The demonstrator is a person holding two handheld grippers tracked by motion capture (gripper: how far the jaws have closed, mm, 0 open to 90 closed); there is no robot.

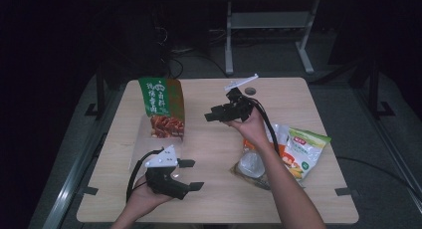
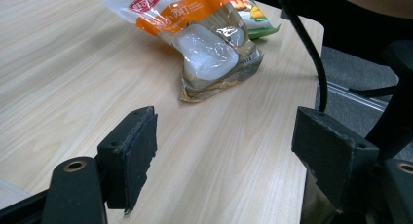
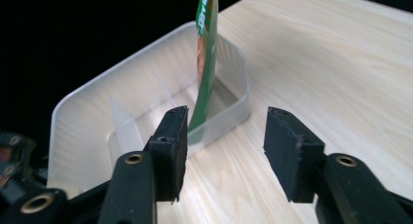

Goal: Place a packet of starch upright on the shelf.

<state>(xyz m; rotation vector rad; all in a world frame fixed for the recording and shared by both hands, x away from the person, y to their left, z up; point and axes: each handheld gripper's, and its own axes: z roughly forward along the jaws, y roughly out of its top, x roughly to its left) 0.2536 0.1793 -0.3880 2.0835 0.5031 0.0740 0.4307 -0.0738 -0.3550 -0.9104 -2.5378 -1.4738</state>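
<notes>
Plainly, both grippers' fingers (image 2: 131, 153) apart, empty.

The high view was dim, its surroundings nearly black, with only the table (image 1: 298, 104) lit from above and soft shadows beneath the things on it. Both gripper views were brighter, the wood grain sharp. Glare whitened the clear bag (image 2: 209, 48), and the tub (image 3: 97, 112) looked hazy against blackness.

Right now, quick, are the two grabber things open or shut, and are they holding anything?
Left gripper: open, nothing between its fingers, above the table.
Right gripper: open, holding nothing, pointed at the clear plastic bin.
</notes>
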